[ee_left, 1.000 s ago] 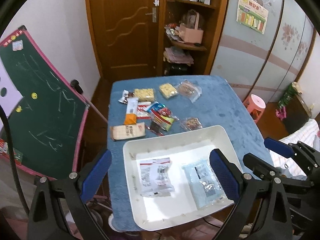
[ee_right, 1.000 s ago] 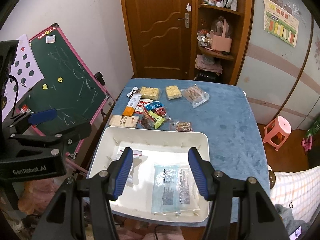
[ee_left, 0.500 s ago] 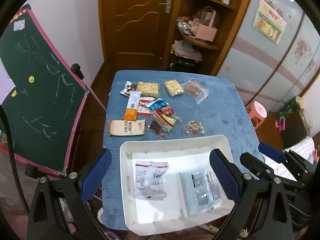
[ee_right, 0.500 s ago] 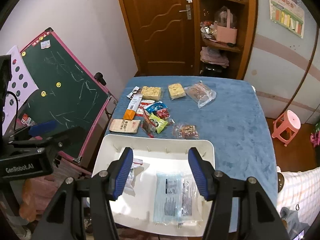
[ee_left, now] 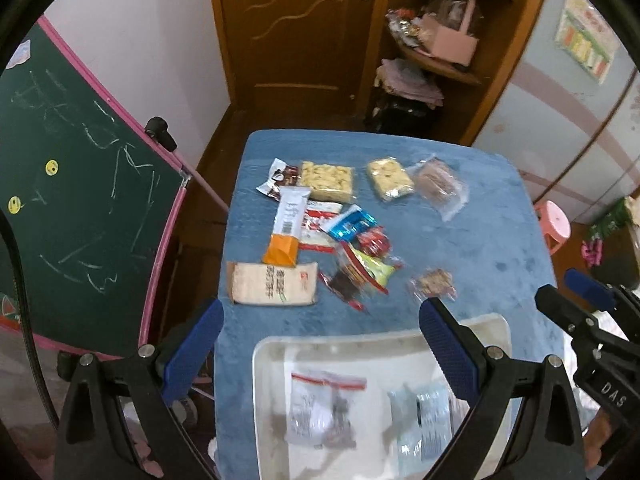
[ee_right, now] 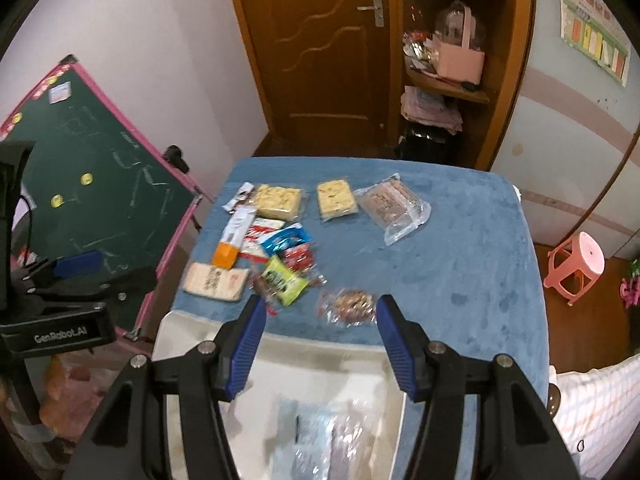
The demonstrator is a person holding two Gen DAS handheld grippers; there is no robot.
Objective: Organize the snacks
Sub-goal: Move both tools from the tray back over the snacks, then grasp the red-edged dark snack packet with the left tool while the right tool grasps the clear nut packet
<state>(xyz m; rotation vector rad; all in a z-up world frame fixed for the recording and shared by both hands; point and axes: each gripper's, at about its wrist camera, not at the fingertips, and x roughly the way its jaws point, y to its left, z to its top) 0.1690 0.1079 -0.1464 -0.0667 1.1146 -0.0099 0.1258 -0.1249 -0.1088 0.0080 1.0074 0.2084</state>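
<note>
- Currently both grippers hang over the near end of a blue-covered table [ee_left: 472, 240], pointing steeply down.
- Left gripper [ee_left: 320, 340]: jaws wide apart, nothing between the pads.
- Right gripper [ee_right: 320, 344]: jaws partly spread, empty; seen through the gap is a clear packet of mixed nuts [ee_right: 350, 304], lying on the cloth just past the tray's far rim.
- White tray [ee_left: 352, 342] sits at the near table edge. Its lower part is cut off by the frame and partly hidden behind the gripper arms.
- Inside the tray: a clear zip bag with a red strip [ee_left: 324, 412] and a pale blue packet [ee_left: 424, 420]. Both blurred; print unreadable.
- Loose snacks farther out on the cloth: beige cracker pack [ee_left: 274, 283], orange-and-white bar [ee_left: 286, 228], two yellow biscuit packs [ee_left: 326, 181], a brown item in a clear bag [ee_left: 438, 186].
- Central heap of red, blue and green wrappers [ee_left: 360, 252] overlaps; individual items hard to separate.
- Motion blur softens both views.
</note>
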